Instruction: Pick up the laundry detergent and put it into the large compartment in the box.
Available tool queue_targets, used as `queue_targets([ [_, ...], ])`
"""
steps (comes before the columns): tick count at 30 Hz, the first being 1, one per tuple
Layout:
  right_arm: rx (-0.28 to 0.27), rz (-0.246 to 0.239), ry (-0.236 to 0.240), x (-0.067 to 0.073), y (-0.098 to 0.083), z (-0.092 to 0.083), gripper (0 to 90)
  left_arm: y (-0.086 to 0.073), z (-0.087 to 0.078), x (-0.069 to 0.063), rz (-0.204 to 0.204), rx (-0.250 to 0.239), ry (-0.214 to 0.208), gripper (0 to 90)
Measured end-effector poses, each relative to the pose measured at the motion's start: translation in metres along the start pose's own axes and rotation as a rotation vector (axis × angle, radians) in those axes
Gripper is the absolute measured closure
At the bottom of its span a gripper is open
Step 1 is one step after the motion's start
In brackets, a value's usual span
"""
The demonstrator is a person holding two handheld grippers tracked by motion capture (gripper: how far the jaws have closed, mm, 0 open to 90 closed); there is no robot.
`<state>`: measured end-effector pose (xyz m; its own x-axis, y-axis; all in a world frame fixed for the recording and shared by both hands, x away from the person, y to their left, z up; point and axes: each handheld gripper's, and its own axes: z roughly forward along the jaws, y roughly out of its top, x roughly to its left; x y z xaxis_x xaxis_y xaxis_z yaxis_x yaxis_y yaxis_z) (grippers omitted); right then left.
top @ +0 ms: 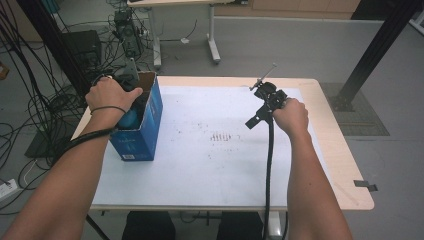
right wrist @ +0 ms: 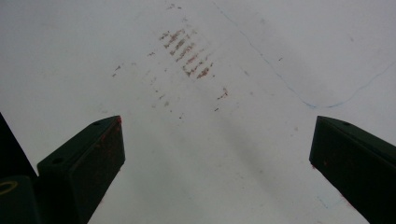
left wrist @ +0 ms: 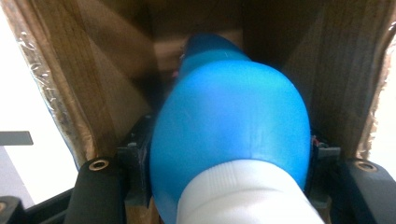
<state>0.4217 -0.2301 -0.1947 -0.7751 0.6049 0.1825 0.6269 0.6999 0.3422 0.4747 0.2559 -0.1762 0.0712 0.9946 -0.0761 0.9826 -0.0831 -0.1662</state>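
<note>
The left gripper [left wrist: 219,186] reaches into the open blue box [top: 150,120], its jaws clamped on both sides of a blue bottle [left wrist: 233,126] with a white cap [left wrist: 243,196]. Further right, the right gripper [right wrist: 217,154] hangs over the white table [right wrist: 261,37], jaws spread wide with nothing between.

A light wooden table [top: 334,150] carries a white sheet [top: 210,165] that covers most of its top, leaving bare wood along the right edge. Reddish-brown smudges [top: 220,136] mark the sheet's middle. An open blue cardboard box [top: 142,130] stands on the sheet's left side.
</note>
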Motion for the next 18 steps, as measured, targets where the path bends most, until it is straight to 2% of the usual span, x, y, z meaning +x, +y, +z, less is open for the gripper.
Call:
queue_targets([
  [18, 0.003, -0.002, -0.002, 0.0006, 0.0016, -0.0006, 3.4, 0.0004, -0.0002, 0.0011, 0.003, 0.004, -0.003, 36.6],
])
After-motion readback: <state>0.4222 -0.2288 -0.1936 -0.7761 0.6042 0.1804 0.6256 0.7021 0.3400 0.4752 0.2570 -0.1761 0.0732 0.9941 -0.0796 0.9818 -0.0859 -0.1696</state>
